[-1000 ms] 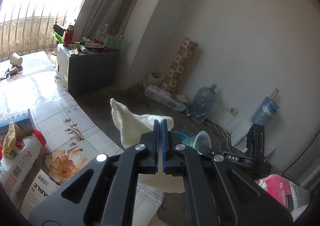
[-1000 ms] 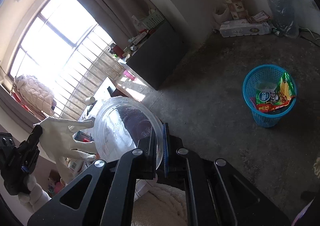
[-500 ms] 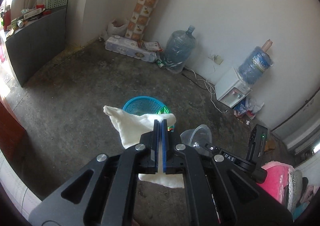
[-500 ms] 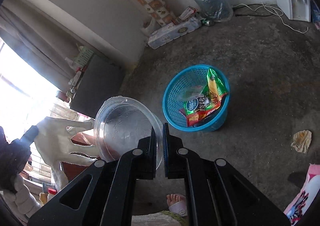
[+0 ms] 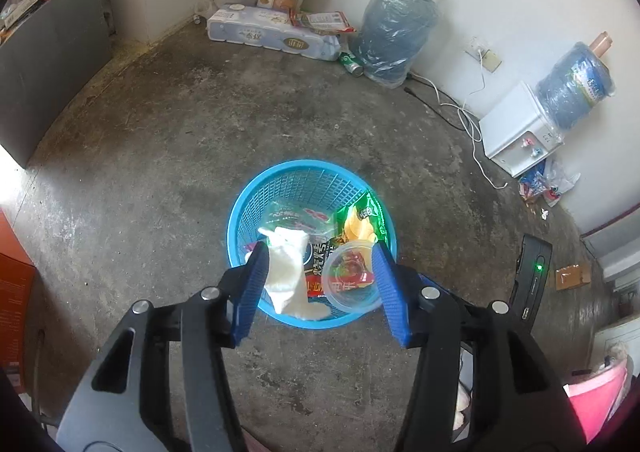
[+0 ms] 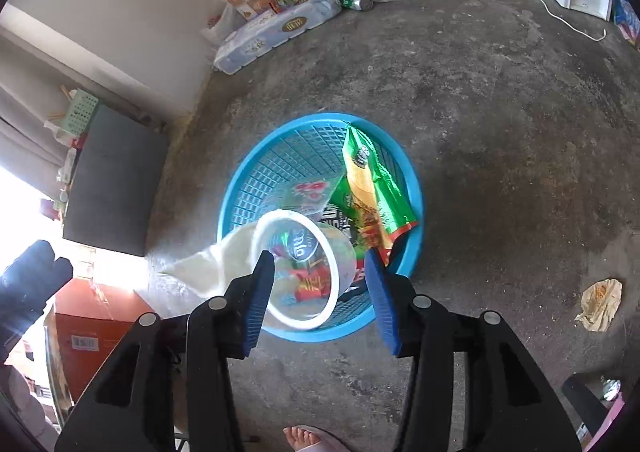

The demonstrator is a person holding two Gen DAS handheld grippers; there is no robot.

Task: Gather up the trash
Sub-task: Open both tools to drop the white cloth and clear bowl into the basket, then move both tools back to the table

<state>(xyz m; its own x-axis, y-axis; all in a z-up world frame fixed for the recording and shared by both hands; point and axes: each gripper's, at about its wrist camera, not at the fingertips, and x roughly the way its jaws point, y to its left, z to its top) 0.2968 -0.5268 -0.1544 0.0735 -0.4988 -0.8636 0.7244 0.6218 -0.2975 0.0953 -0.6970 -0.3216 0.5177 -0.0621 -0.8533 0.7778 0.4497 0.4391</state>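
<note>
The blue mesh wastebasket stands on the bare concrete floor and serves as the landmark here; both grippers hang over its near rim, pointing steeply down into it. It already holds snack wrappers, among them a green chip bag leaning against its far wall. The basket looks light and slightly springy, so a knock on the rim could probably tip it.

Next in size is the white cloth, draped over the basket's near rim, partly inside and partly hanging out. It is soft and limp, with no shape of its own; a pinch on any bunched fold would hold it. The left gripper is opening, its blue pads spread apart, and the cloth brushes only the left pad, no longer clamped.

Smaller is the clear plastic cup, tilted above the basket's near rim with its mouth toward the camera. It is thin, light and slick (and likely to crumple under a hard squeeze), so the rolled rim is the best hold. The right gripper is opening too, with the cup between its pads but loose.

A crumpled paper scrap lies on the floor well to the right of the basket, not yet collected.
</note>
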